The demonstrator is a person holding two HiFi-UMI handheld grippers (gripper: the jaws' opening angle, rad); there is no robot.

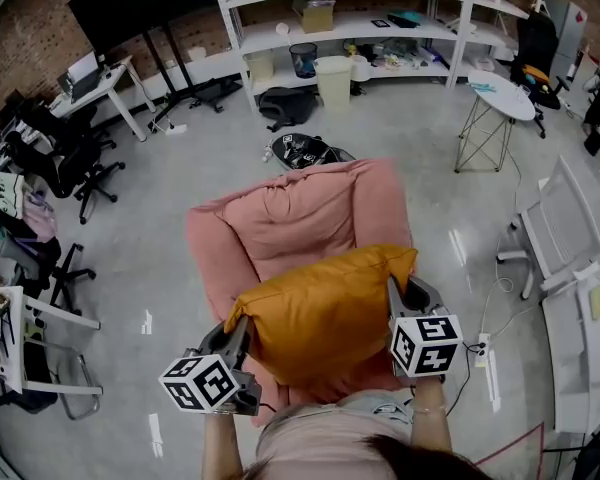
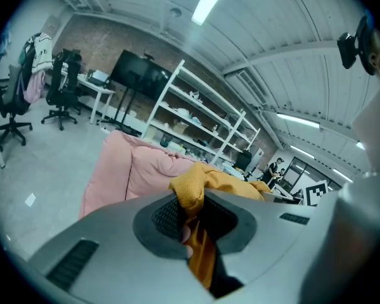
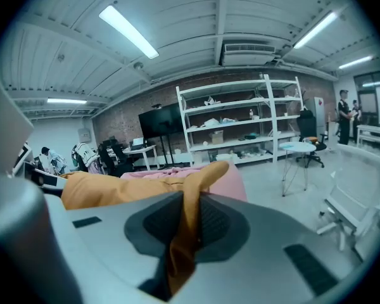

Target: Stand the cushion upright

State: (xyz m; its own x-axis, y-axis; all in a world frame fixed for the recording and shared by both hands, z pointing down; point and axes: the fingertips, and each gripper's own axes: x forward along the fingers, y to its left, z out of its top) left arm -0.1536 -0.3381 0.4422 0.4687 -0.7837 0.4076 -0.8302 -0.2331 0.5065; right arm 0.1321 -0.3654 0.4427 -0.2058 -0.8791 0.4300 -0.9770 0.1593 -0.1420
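**Cushion (image 1: 320, 313) held by both grippers at the armchair (image 1: 280, 218)**

The orange cushion is over the seat of the pink armchair, in front of the backrest. The left gripper (image 1: 238, 330) is clamped on the cushion's left corner and the right gripper (image 1: 394, 293) on its right corner. Fabric is pinched between both pairs of jaws.

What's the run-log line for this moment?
cushion: orange, tilted, over pink armchair | left gripper: shut on cushion's left corner | right gripper: shut on cushion's right corner
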